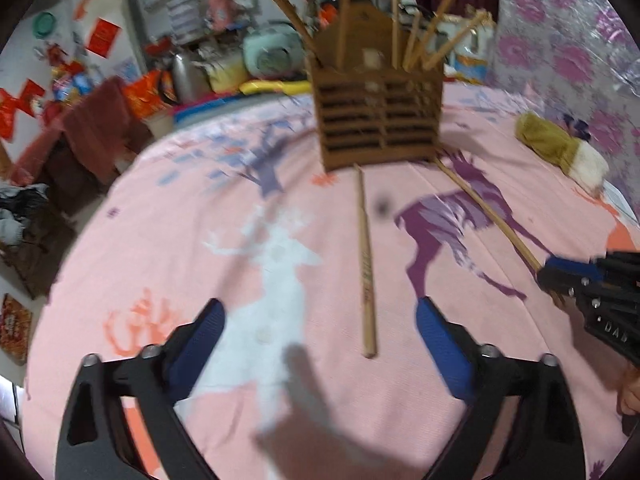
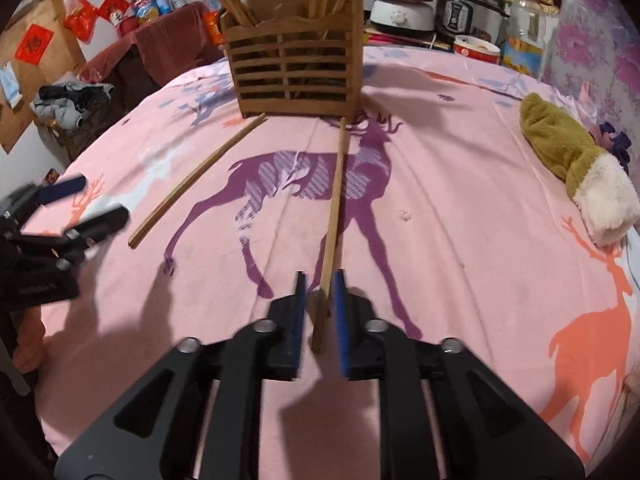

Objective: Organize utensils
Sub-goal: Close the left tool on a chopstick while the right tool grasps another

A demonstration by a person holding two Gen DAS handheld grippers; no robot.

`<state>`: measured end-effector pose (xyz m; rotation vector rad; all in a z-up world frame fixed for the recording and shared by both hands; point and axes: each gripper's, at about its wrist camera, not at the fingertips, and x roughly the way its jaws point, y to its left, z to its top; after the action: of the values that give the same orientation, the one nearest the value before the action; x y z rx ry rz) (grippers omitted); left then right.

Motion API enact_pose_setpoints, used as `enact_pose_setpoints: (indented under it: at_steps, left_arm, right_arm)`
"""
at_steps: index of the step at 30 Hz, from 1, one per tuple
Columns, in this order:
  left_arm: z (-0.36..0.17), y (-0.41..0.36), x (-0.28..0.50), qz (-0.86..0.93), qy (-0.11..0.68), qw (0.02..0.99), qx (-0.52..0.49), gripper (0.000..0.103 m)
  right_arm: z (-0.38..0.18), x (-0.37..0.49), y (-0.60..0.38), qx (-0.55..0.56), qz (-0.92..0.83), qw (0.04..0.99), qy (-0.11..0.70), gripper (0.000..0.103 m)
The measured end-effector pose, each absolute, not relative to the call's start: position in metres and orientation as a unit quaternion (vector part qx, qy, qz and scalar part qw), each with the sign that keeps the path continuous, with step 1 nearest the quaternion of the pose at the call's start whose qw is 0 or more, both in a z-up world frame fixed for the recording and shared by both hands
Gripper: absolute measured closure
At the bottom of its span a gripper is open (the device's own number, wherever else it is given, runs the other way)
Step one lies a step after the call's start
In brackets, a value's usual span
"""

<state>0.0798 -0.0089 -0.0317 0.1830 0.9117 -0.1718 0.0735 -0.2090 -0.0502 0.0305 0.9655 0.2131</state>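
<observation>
A slatted wooden utensil holder [image 1: 380, 116] [image 2: 294, 72] stands at the far side of the pink deer-print cloth [image 2: 460, 200] with several chopsticks upright in it. Two chopsticks lie on the cloth in front of it. My right gripper [image 2: 320, 280] [image 1: 560, 276] has its blue pads closed around the near end of one chopstick [image 2: 335, 200] [image 1: 492, 216]. My left gripper [image 1: 320, 312] [image 2: 96, 200] is open and empty, hovering low over the cloth just short of the other chopstick [image 1: 367, 264] [image 2: 196, 182].
A green and white plush item [image 2: 576, 168] [image 1: 560, 148] lies at the right edge of the cloth. Behind the holder stand a rice cooker [image 2: 468, 8], a bowl [image 2: 476, 48] and a bottle [image 2: 524, 36]. Cluttered furniture [image 1: 100, 128] stands at the left.
</observation>
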Motion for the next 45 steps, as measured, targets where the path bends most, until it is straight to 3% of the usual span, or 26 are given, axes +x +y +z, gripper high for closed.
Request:
enact_pose_setpoints:
  at_steps: [2,5,7,10,14,24,32,37,39,43,45]
  left_arm:
    - [-0.039,-0.012,0.084,-0.095,0.456,0.881,0.085,0.034]
    - [-0.05,-0.016,0.089,-0.11,0.48,0.866,0.082,0.059]
    - [-0.055,-0.017,0.091,-0.119,0.492,0.859,0.078,0.068]
    - [-0.056,-0.017,0.091,-0.118,0.491,0.859,0.08,0.073]
    - [-0.056,-0.015,0.089,-0.107,0.488,0.862,0.088,0.094]
    - [-0.054,0.001,0.083,-0.092,0.495,0.861,0.067,0.094]
    - [-0.055,0.003,0.081,-0.076,0.493,0.864,0.071,0.079]
    - [-0.055,0.001,0.076,-0.077,0.487,0.866,0.084,0.082]
    - [-0.054,-0.001,0.076,-0.092,0.49,0.864,0.079,0.096]
    - [-0.052,-0.003,0.072,-0.094,0.481,0.868,0.082,0.097]
    - [-0.049,-0.002,0.072,-0.096,0.477,0.87,0.077,0.097]
  right_arm:
    - [-0.047,0.074,-0.217,0.03,0.092,0.884,0.457,0.072]
    - [-0.044,0.075,-0.229,0.062,0.089,0.884,0.454,0.07]
    - [-0.043,0.076,-0.232,0.069,0.087,0.885,0.453,0.069]
    - [-0.043,0.076,-0.231,0.067,0.087,0.885,0.453,0.069]
    - [-0.043,0.076,-0.23,0.066,0.089,0.885,0.453,0.068]
    - [-0.048,0.063,-0.225,0.065,0.107,0.878,0.461,0.068]
    - [-0.058,0.059,-0.217,0.035,0.104,0.872,0.476,0.068]
    - [-0.059,0.058,-0.215,0.025,0.102,0.874,0.475,0.07]
    - [-0.059,0.057,-0.214,0.025,0.103,0.874,0.475,0.077]
    - [-0.058,0.057,-0.212,0.021,0.109,0.874,0.473,0.094]
    - [-0.057,0.057,-0.212,0.019,0.109,0.875,0.47,0.095]
